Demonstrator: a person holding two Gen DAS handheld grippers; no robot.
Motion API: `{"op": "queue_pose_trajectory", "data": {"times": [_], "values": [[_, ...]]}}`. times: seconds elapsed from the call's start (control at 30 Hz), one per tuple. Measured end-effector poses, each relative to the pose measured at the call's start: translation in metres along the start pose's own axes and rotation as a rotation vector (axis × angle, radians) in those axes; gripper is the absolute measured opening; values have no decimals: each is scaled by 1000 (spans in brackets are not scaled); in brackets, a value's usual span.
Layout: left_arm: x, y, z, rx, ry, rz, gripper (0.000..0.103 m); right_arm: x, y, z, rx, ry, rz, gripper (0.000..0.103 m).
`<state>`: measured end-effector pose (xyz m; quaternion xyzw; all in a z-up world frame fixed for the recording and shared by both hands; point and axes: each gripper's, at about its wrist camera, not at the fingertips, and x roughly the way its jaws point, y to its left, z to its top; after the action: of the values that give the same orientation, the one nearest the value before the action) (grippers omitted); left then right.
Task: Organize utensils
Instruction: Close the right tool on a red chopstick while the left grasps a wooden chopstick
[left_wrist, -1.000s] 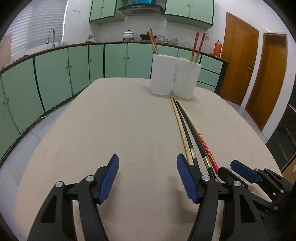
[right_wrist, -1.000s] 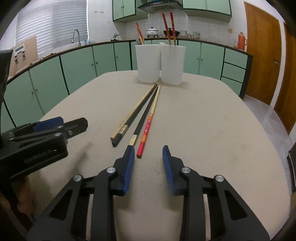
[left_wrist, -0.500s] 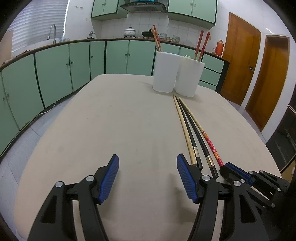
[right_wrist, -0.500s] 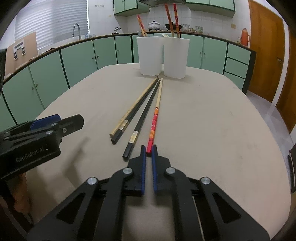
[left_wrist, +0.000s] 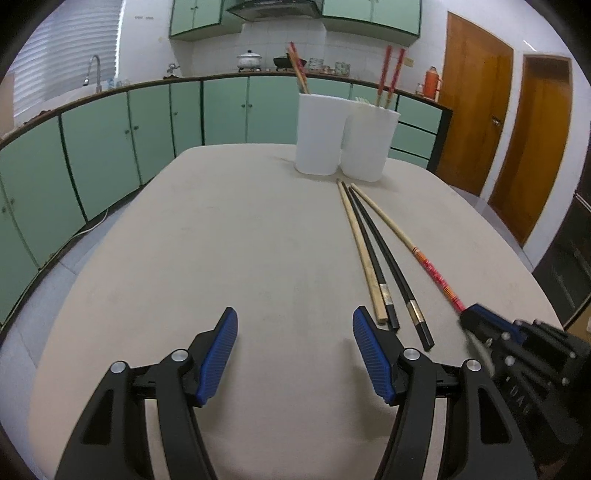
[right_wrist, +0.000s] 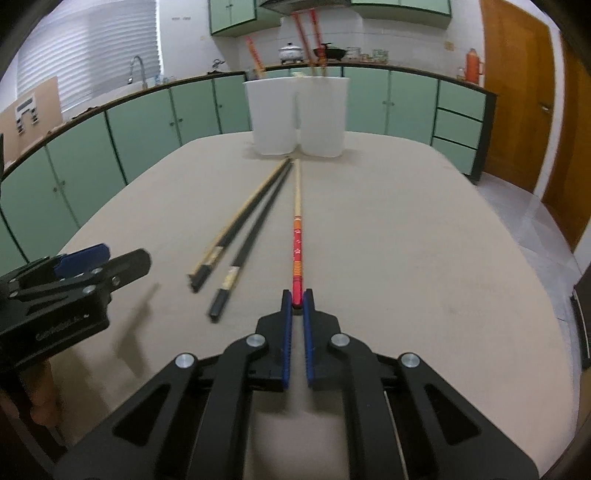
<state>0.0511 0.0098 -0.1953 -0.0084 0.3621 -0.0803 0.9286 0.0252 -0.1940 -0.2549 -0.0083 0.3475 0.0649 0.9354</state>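
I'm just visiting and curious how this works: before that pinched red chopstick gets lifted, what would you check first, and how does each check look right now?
1. Right tool closed on the red chopstick: ok, the pads pinch its red end.
2. Grip point: not ok for a level lift, since it is held at the very end.
3. Neighbouring chopsticks clear: ok, the black chopstick and the wooden chopstick lie apart to the left.
4. Left tool out of the way: ok, open and holding nothing.
5. Room in the white cups: cannot tell, their insides are hidden.
6. Path to the cups: ok, the table is bare between.
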Motion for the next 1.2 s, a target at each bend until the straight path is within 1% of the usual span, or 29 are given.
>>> {"op": "queue_pose_trajectory", "data": {"times": [0.17, 0.4, 0.5, 0.67, 0.8, 1.0, 1.1, 1.2], "values": [[4, -12, 1, 31, 11, -19, 63, -2, -17, 0, 41, -8, -19, 5], [12, -26, 4, 58, 38, -46, 63, 0, -25, -2, 65, 1, -7, 5], [18, -30, 4, 65, 61, -41, 59, 0, -24, -2, 65, 2, -1, 5], [20, -28, 4, 50, 65, -41, 59, -1, -22, -3, 59, 1, 5, 5], [18, -26, 3, 36, 70, -37, 55, -1, -21, -3, 53, 1, 8, 5], [22, -34, 4, 75, 82, -12, 55, 0, -18, -2, 40, 10, 9, 5], [24, -35, 4, 77, 84, -12, 54, 1, -17, -2, 38, 13, 11, 7], [24, -34, 5, 77, 79, -20, 43, 2, -15, -2, 31, 18, 12, 8]]}}
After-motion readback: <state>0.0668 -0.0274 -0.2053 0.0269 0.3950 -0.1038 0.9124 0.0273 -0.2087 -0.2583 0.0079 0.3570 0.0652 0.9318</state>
